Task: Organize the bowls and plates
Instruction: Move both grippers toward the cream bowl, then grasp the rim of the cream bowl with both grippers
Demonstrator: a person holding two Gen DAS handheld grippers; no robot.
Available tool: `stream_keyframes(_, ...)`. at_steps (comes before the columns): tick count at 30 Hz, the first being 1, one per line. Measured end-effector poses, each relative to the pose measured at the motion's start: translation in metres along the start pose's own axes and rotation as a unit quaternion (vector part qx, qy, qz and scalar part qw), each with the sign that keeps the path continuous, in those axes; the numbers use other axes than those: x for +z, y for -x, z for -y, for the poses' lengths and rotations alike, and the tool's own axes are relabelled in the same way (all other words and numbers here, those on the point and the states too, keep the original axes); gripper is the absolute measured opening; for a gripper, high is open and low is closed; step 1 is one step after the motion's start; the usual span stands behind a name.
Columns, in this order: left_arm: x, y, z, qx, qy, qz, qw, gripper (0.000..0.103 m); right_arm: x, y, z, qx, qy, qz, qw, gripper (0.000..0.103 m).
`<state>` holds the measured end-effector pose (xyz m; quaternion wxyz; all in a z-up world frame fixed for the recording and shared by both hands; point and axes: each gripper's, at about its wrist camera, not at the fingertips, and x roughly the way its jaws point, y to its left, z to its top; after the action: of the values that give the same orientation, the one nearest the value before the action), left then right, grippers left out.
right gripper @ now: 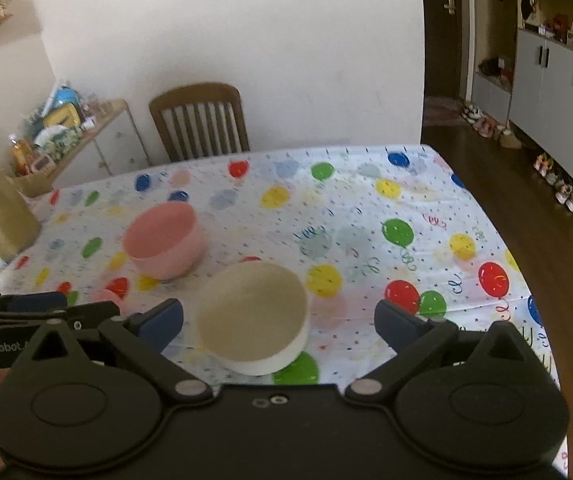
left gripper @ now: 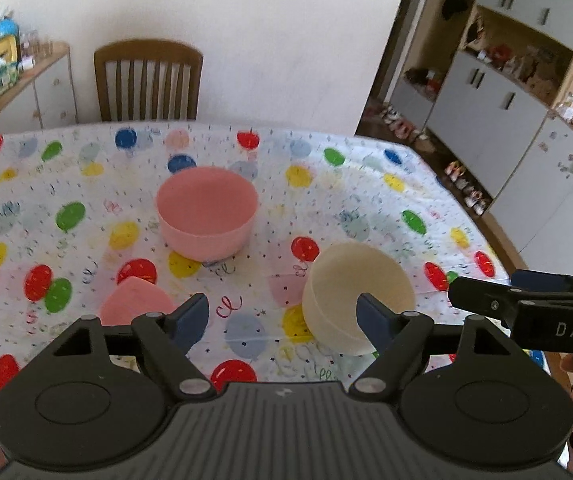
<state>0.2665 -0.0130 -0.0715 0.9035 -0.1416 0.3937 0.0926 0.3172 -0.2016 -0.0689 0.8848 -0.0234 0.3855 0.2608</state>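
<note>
A pink bowl (left gripper: 206,216) (right gripper: 162,240) stands upright near the middle of the balloon-print tablecloth (left gripper: 366,184). Nearer to me is a cream bowl (left gripper: 358,292) (right gripper: 252,312), also mouth up. A flat pink piece (left gripper: 134,304), perhaps a plate, lies at the near left, half hidden behind a finger. My left gripper (left gripper: 282,320) is open with only cloth between its fingers; its right fingertip overlaps the cream bowl's rim in the picture, and I cannot tell if they touch. My right gripper (right gripper: 280,322) is open wide, with the cream bowl framed between its fingers and apart from both pads.
A wooden chair (left gripper: 146,80) stands at the table's far side. A beige jug (right gripper: 2,216) sits at the far left of the table. A cluttered sideboard (left gripper: 18,76) is at the back left. The table's right edge drops to a wooden floor (right gripper: 506,184) with cabinets beyond.
</note>
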Motion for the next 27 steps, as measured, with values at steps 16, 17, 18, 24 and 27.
stream_keyframes(16,0.006,-0.091,0.013,0.031,0.015,-0.069,0.9971,0.081,0.0,-0.083,0.023,0.013,0.001,-0.094,0.996,0.068)
stream_keyframes(17,0.006,-0.094,0.014,0.031,0.018,-0.071,0.9968,0.08,0.001,-0.086,0.024,0.013,0.0,-0.096,0.995,0.065)
stream_keyframes(18,0.006,-0.096,0.014,0.032,0.021,-0.075,0.9964,0.08,0.001,-0.088,0.023,0.014,-0.002,-0.099,0.995,0.063)
stream_keyframes(24,0.004,-0.105,0.017,0.025,0.031,-0.087,0.9954,0.067,0.002,-0.101,0.024,0.022,-0.022,-0.12,0.992,0.044)
stream_keyframes(27,0.004,-0.108,0.017,0.026,0.045,-0.096,0.9941,0.059,0.001,-0.105,0.021,0.021,-0.019,-0.127,0.992,0.033)
